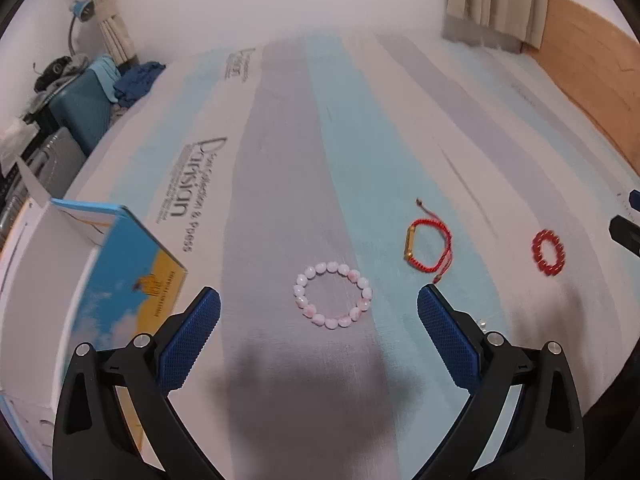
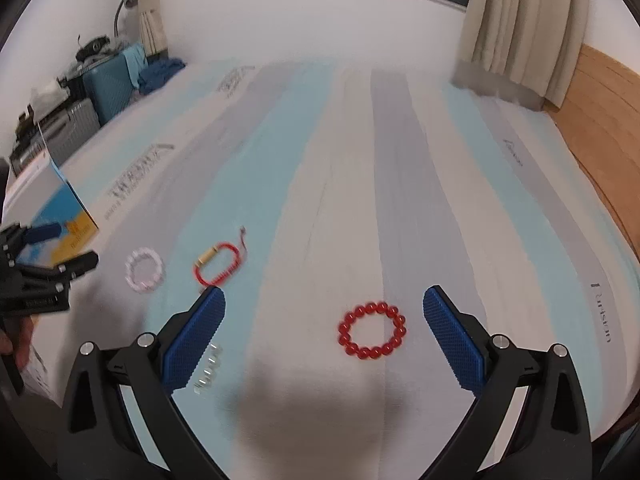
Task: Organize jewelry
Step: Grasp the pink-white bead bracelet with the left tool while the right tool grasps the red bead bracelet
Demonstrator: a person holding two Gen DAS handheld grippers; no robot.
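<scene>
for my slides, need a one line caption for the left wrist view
Open left gripper poised over a pink bead bracelet on a striped sheet, red cord bracelet beyond.

Teal suitcase (image 2: 110, 86), beige curtains (image 2: 516, 28)

Bare bedsheet (image 2: 360, 200) around red bead bracelet (image 2: 372, 330)

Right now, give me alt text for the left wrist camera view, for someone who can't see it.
The open left gripper hovers over a pink bead bracelet lying on a striped bedsheet. To its right lie a red cord bracelet and a red bead bracelet; an open blue box sits at left.
</scene>
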